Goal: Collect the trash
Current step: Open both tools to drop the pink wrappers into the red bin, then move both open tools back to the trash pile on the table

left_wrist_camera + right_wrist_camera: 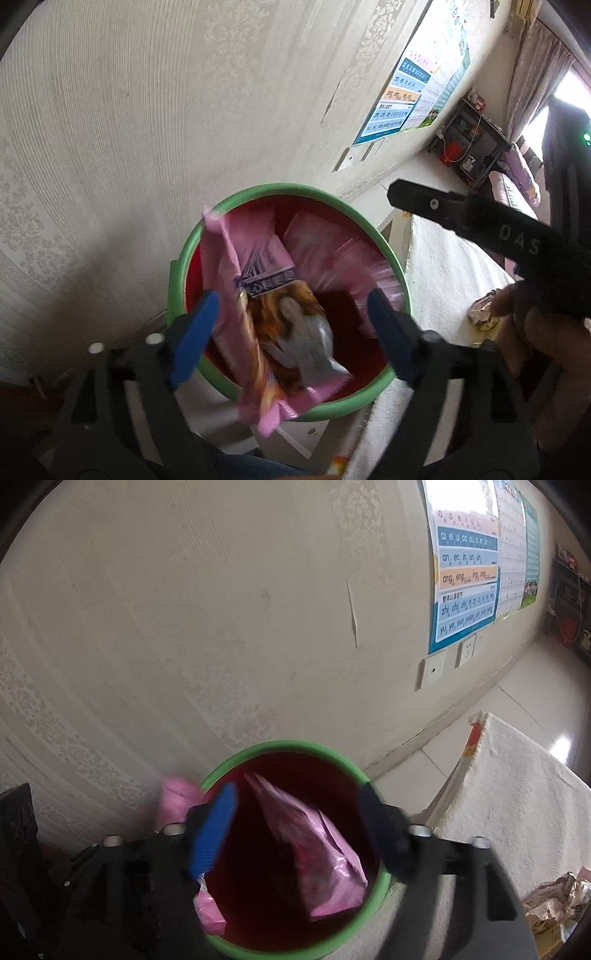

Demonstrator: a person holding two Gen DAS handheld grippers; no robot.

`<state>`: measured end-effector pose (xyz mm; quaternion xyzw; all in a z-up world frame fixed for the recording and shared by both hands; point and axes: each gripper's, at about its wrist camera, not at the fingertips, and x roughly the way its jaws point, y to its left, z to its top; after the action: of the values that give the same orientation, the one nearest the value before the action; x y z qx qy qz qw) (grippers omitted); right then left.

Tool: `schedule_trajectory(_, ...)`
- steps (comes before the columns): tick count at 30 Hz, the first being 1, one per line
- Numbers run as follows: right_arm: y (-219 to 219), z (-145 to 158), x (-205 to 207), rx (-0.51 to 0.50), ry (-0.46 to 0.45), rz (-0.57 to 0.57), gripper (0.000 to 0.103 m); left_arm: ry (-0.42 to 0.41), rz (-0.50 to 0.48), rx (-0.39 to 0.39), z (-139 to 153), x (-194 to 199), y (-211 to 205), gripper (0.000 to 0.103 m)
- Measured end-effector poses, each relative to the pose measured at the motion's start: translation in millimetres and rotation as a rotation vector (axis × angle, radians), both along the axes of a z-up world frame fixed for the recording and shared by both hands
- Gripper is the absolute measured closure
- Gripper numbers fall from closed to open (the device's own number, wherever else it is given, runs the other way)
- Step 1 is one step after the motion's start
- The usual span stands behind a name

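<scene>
Beneath your grippers, the round red bin with a green rim [177, 280] by the wall is taking in a pink foil snack wrapper [258, 314] and a pink plastic bag [325, 864]; the wrapper's print is too blurred to read. "DAS" is showing on your right gripper [299, 834]. Both it and your left gripper [291, 325] are standing wide, gripping nothing.

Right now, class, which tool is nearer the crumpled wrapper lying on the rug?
Right. The right tool hangs over the green bin, with the crumpled wrapper on its right side; the left tool is on the right tool's far side from the wrapper.
</scene>
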<state>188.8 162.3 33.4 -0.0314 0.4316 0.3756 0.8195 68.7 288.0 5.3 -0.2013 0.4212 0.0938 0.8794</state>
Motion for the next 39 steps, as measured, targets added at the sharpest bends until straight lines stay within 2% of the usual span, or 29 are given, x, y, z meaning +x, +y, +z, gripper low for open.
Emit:
schedule_trajectory(1, 0.0, -0.2, 0.7, 0.001, 0.000, 0.002, 0.023, 0.004, -0.005, 0.004, -0.5, 0.3, -1.6, 0.016)
schedule_trajectory(2, -0.5, -0.1, 0.6, 0.002, 0.001, -0.002, 0.019, 0.008, -0.009, 0.005, -1.2, 0.2, -2.0, 0.007)
schedule_trajectory(3, -2.1, 0.5, 0.8, 0.003, 0.000, -0.013, 0.013, 0.009, -0.010, 0.010, -1.4, -0.5, -4.1, 0.005)
schedule_trajectory(8, -14.9, 12.7, -2.1, 0.029, -0.007, -0.042, 0.007, 0.000, -0.020, 0.012, -0.1, -1.8, -12.2, 0.005)
schedule_trajectory(15, -44.3, 33.3, -18.4, 0.049, -0.039, -0.060, 0.007, -0.002, -0.038, 0.037, 7.7, -11.5, -30.9, 0.005)
schedule_trajectory(23, -89.7, 37.0, -36.1, 0.037, -0.059, -0.097, 0.007, 0.000, -0.034, 0.036, 18.6, -24.4, -54.0, 0.005)
schedule_trajectory(28, -133.6, 43.7, -50.6, 0.048, -0.072, -0.138, 0.007, 0.001, -0.067, 0.066, 26.5, -32.4, -82.7, 0.005)
schedule_trajectory(39, -255.9, 50.5, -86.6, 0.036, -0.117, -0.284, 0.007, -0.037, -0.197, 0.058, 42.1, -26.7, -163.5, 0.005)
